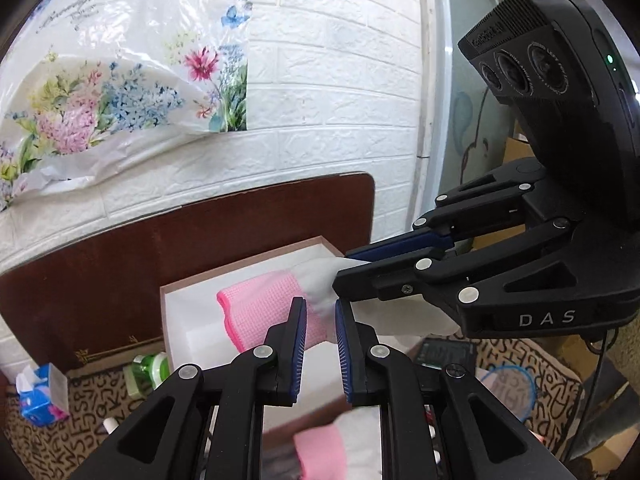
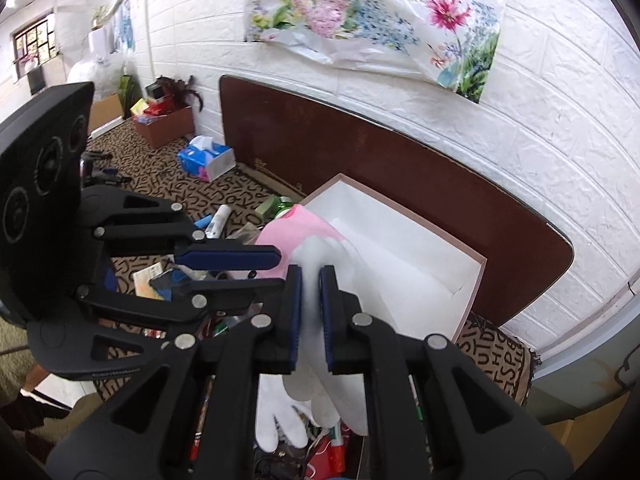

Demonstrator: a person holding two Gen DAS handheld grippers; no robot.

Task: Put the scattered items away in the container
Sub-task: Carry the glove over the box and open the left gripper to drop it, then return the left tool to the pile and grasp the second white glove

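Both claws are clenched on one pink-and-white glove (image 1: 276,304), held stretched between them above the clutter. Left claw (image 1: 320,320) pinches the cuff end, where pink knit meets white fabric; right claw (image 2: 310,292) grips the white part further along, glove fingers dangling below it. Long axis of the glove runs claw to claw, roughly level, slightly sagging. Container, an open white-lined box (image 2: 474,280), sits just ahead and below both claws, against the brown board by the wall. From the right wrist view the box lies ahead to the right; from the left wrist view dead ahead. Right claw looks nearer the box interior; likely both must carry forward, then let go.
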